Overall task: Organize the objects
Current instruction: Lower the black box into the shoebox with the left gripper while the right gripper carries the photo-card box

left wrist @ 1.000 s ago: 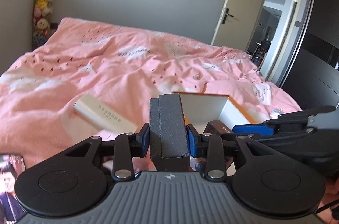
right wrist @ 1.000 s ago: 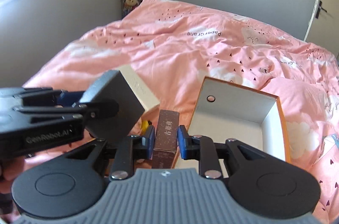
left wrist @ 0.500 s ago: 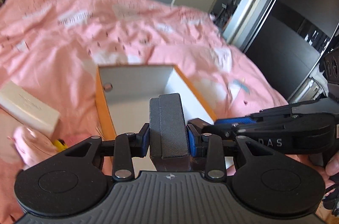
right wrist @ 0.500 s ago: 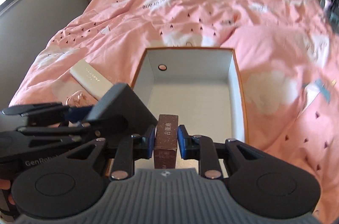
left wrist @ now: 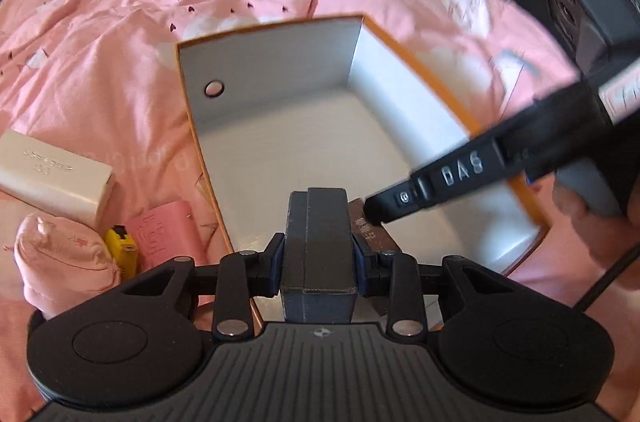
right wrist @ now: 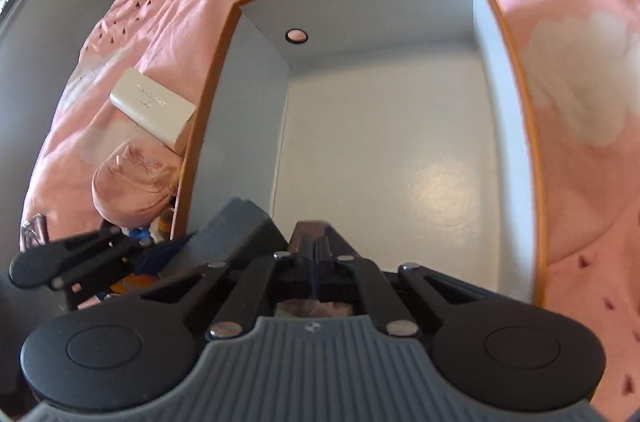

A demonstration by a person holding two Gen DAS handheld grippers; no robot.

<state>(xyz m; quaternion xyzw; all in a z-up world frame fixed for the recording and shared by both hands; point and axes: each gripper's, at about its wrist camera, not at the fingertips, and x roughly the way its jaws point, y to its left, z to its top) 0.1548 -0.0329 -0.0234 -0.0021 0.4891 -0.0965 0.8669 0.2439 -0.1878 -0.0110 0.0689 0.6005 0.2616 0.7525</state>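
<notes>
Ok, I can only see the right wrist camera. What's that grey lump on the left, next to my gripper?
Observer: It's a dark grey box, clamped in the left gripper above the near end of the orange box.
Operator: Is anything hiding near the cream box?
Observer: Yes. A small pink box and a yellow thing lie on the blanket, just outside the orange box's left wall.

open box [left wrist: 276, 70] on the bedspread [left wrist: 120, 34]. left of the box, outside its wall: long carton [left wrist: 52, 178] farthest back, small flat case [left wrist: 168, 234] just beside the wall, soft pouch [left wrist: 60, 262] nearest, tiny block [left wrist: 122, 250] between pouch and case.
</notes>
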